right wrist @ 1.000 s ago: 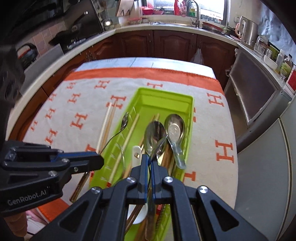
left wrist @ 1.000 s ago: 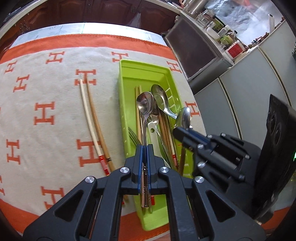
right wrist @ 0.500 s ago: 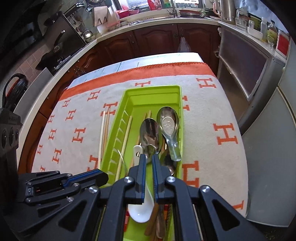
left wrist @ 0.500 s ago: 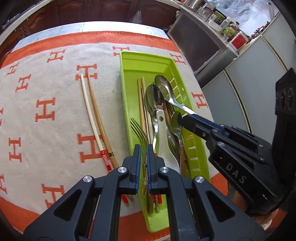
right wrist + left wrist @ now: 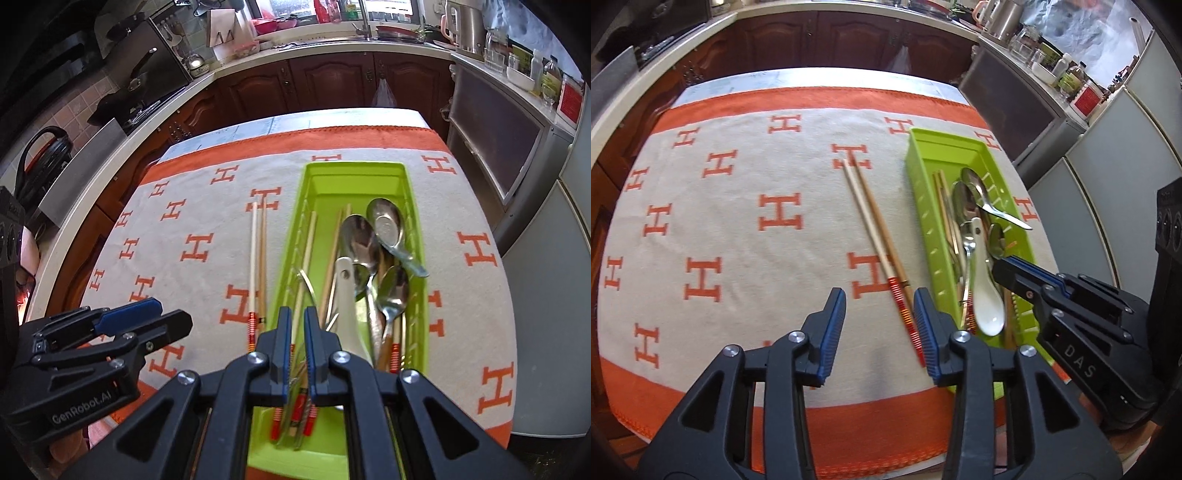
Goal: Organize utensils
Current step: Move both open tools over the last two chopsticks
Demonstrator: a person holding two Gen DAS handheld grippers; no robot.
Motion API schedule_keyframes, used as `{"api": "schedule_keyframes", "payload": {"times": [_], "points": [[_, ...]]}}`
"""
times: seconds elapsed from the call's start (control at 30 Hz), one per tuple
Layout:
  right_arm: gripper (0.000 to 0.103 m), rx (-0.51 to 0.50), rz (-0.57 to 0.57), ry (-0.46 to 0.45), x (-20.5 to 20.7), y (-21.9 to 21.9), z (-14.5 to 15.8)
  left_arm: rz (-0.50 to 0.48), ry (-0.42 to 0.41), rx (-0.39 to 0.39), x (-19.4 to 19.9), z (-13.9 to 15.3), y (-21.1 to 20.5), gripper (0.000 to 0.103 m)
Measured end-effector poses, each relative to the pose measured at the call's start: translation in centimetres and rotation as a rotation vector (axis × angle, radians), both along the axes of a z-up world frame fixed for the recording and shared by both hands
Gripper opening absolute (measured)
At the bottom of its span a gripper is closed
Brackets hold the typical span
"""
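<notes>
Left gripper [image 5: 880, 325] jaws opening, nothing between them, hovering over the H-pattern cloth [image 5: 738, 221] just beside the near ends of two loose chopsticks [image 5: 875, 236] that lie left of the green tray [image 5: 925, 206]. Right gripper [image 5: 297, 345] over the tray's near end, jaws nearly pressed together with a narrow gap; can't tell if they pinch anything. Tray holds metal spoons [image 5: 360, 240], a white ceramic spoon [image 5: 347, 295], a fork [image 5: 308, 284] and more chopsticks.
</notes>
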State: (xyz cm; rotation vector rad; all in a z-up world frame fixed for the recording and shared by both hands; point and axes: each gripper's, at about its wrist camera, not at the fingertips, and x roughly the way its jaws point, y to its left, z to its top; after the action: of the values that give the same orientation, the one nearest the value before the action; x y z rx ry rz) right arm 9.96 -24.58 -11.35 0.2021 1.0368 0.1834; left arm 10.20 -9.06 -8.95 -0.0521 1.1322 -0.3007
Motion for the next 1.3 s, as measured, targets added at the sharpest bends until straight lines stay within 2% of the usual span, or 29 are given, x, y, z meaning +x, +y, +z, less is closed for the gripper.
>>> {"api": "schedule_keyframes", "payload": {"times": [0.07, 0.13, 0.43, 0.7, 0.8, 1.0, 1.17, 1.3], "points": [[0.007, -0.003, 0.011, -0.001, -0.3, 0.9, 0.1, 0.015, -0.017, 0.008, -0.5, 0.1, 1.1, 0.052], [0.007, -0.002, 0.02, 0.001, -0.4, 1.7, 0.1, 0.029, -0.026, 0.009, -0.8, 0.1, 2.0, 0.055], [0.007, 0.006, 0.052, 0.011, -0.3, 4.4, -0.1, 0.106, -0.041, 0.058, -1.6, -0.6, 6.0, 0.056], [0.007, 0.04, 0.067, 0.039, 0.7, 5.8, -0.9, 0.187, -0.063, 0.142, -1.3, -2.0, 9.3, 0.056], [0.007, 0.037, 0.067, 0.043, 1.2, 6.1, -1.2, 0.196, -0.061, 0.144, -1.2, -2.3, 9.9, 0.056], [0.007, 0.034, 0.049, 0.102, 4.1, 6.6, -2.0, 0.198, -0.04, 0.135, -0.5, -3.2, 10.2, 0.056], [0.007, -0.05, 0.011, 0.153, 7.9, 7.0, -3.1, 0.196, -0.028, 0.114, 0.5, -3.5, 10.2, 0.056], [0.007, -0.078, -0.006, 0.211, 10.8, 7.0, -4.5, 0.202, -0.027, 0.104, 1.2, -3.5, 10.4, 0.056]]}}
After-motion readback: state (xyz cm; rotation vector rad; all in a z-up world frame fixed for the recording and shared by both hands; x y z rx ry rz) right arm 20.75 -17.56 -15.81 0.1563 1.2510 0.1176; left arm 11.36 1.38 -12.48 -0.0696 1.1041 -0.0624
